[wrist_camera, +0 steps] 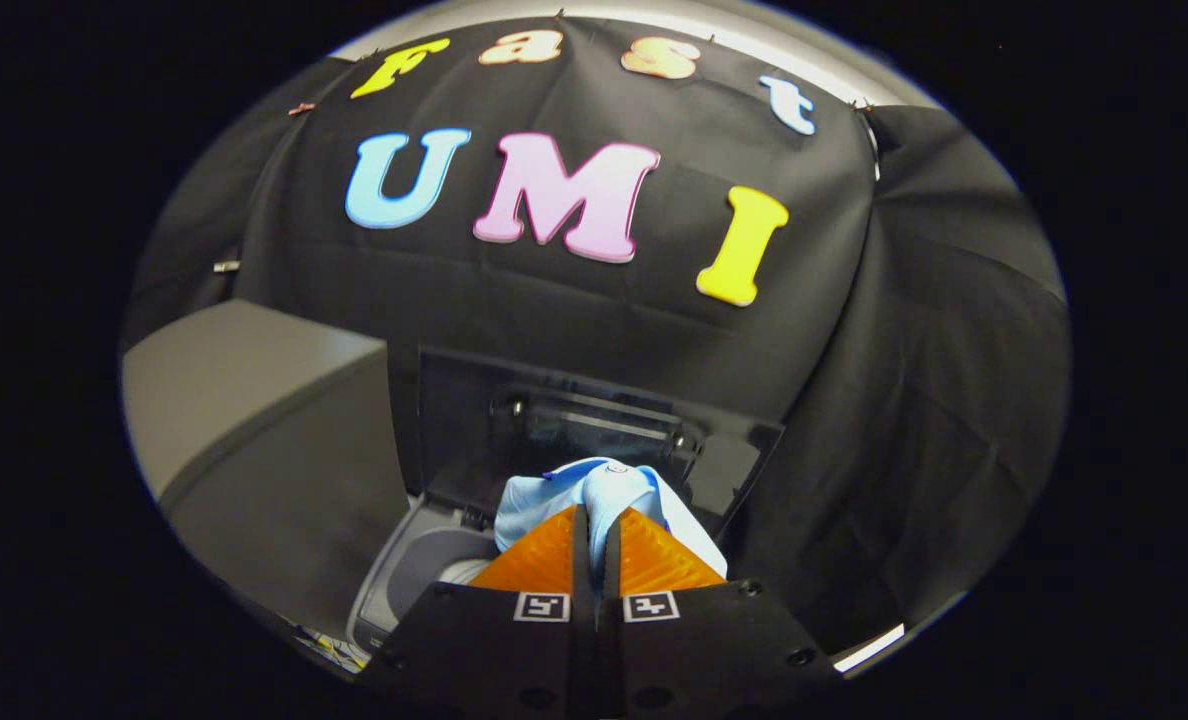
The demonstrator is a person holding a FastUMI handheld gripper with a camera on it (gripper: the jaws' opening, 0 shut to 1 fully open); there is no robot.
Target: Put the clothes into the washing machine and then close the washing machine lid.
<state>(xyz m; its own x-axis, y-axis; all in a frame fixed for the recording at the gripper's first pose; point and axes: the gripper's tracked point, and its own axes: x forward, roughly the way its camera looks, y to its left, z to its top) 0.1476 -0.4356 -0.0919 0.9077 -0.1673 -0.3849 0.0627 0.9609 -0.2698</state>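
My gripper (594,525) pinches the light blue cloth (604,490) tightly, above the washing machine (404,580) opening; its raised lid (574,425) stands just beyond.

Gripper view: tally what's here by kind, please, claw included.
Claw: 1, shut on the cloth
Light blue cloth: 1, bunched between the fingers
Washer: 1, tub open below the cloth
Lid: 1, raised behind the cloth
Grey box: 1, beside the washer
Total: 5
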